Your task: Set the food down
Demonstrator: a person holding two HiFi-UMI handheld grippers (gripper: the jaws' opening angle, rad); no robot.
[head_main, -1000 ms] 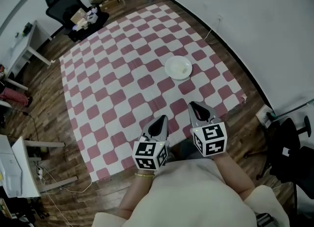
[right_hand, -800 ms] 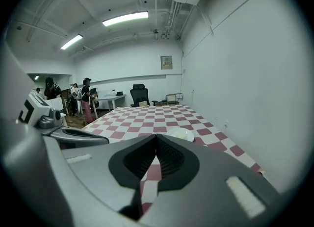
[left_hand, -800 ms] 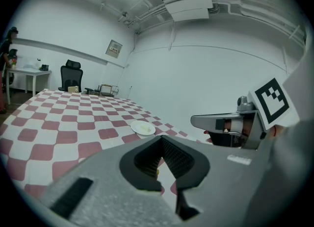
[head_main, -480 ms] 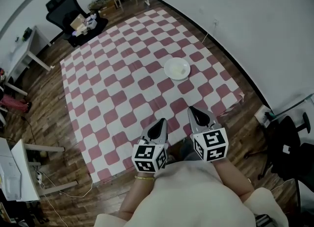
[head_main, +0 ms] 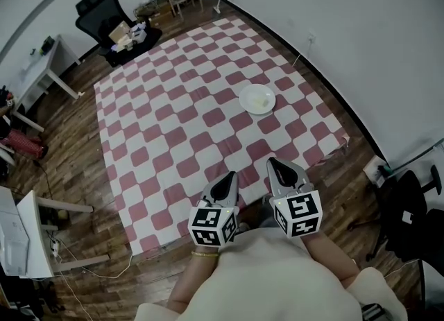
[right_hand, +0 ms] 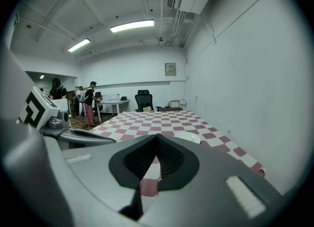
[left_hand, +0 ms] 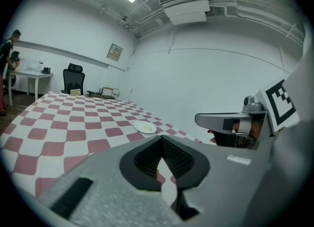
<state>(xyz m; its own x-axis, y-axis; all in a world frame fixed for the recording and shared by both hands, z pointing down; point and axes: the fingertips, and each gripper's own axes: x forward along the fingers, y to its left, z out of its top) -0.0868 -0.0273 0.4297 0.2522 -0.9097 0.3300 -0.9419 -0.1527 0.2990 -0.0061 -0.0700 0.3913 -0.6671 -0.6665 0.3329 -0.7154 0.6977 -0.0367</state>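
Head view: high above the checkered cloth (head_main: 180,105) on the floor, facing steeply down, with the left tool (head_main: 225,176) and right tool (head_main: 277,163) nearest, at the lower edge. Left gripper view: low over the cloth, facing along its own jaws toward the white plate (head_main: 257,98) and the wall. Right gripper view: equally low, facing the black chair (head_main: 97,7). All three views share cloth, plate and chair. Each gripper view catches the other tool at its edge.

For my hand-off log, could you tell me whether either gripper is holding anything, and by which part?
Nothing is held. The left gripper and right gripper both have jaws shut and empty; the plate lies apart on the cloth.
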